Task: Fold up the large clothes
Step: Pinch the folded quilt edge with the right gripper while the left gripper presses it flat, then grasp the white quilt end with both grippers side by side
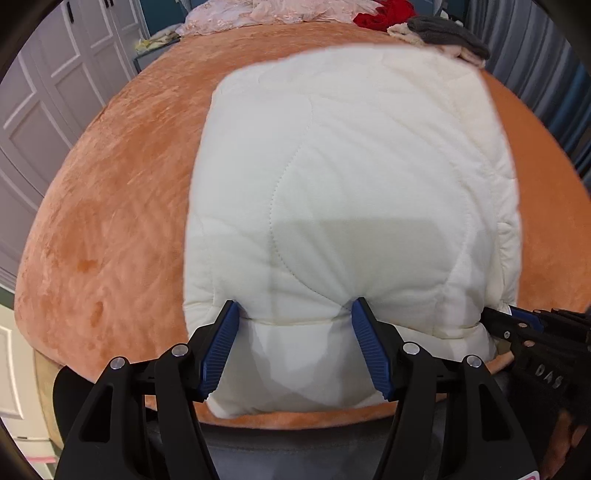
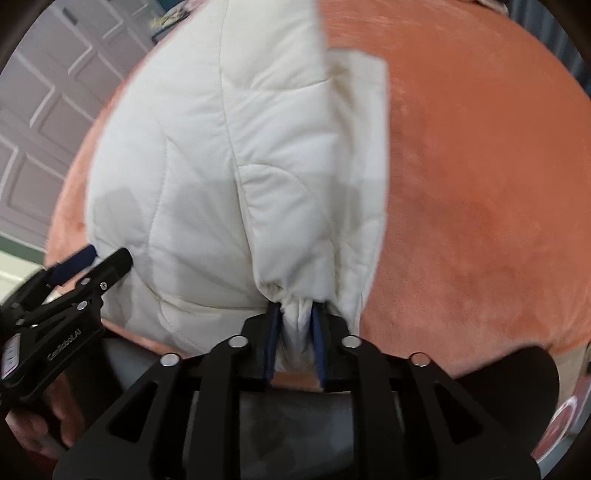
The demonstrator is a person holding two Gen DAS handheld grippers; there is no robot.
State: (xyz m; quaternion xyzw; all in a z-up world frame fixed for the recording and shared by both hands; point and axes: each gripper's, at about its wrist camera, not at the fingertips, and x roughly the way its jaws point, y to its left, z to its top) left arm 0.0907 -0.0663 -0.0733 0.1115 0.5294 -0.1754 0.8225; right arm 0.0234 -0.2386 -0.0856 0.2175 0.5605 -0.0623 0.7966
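Jacket (image 1: 351,184): cream, quilted, flat on orange bed (image 1: 122,221), hem at near edge.
Left gripper (image 1: 295,314): spread wide, straddling hem.
Right gripper (image 2: 295,314): pinched on hem corner.
Room: bare bed both sides; clothes pile (image 1: 436,33) far.

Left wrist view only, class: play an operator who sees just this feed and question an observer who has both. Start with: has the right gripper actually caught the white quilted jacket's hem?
Observer: Yes. The right gripper is pinched shut on a bunched bit of the white quilted jacket at its near hem.
Operator: What lies right of that grip?
Observer: Bare orange bedspread; the jacket's edge ends just beside the gripper.
Operator: Does my gripper show there?
Observer: Yes, the left gripper sits at the jacket's near-left edge, fingers spread.
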